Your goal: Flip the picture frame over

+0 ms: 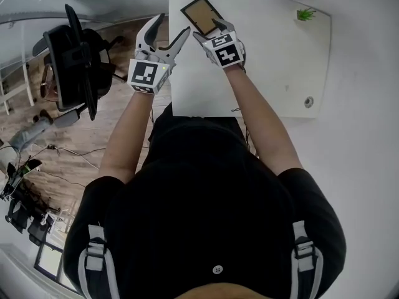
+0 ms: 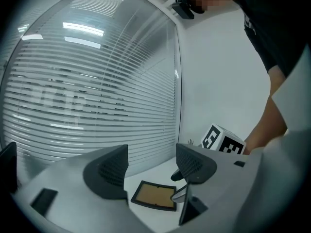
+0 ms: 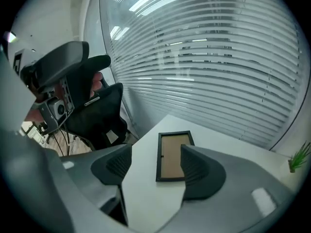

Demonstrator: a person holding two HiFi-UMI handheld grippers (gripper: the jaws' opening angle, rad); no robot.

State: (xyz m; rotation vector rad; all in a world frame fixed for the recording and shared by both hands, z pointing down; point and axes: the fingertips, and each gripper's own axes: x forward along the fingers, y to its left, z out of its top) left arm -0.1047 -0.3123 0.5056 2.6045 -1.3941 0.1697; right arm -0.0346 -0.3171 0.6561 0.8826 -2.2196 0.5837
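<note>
A picture frame (image 1: 201, 15) with a black border and a brown panel facing up lies flat near the far left corner of the white table (image 1: 280, 67). My right gripper (image 1: 213, 30) hangs open just over the frame's near edge. In the right gripper view the frame (image 3: 171, 154) lies ahead between the spread jaws of that gripper (image 3: 154, 166), and nothing is held. My left gripper (image 1: 169, 30) stands open over the table's left edge, beside the frame. In the left gripper view the frame (image 2: 155, 195) lies below the empty left gripper (image 2: 150, 166), with the right gripper's marker cube (image 2: 222, 141) to its right.
A small green plant (image 1: 305, 14) stands at the table's far right. A cable hole (image 1: 308, 102) sits near the right edge. A black office chair (image 1: 78, 58) stands on the wooden floor to the left. Window blinds (image 3: 209, 62) run behind the table.
</note>
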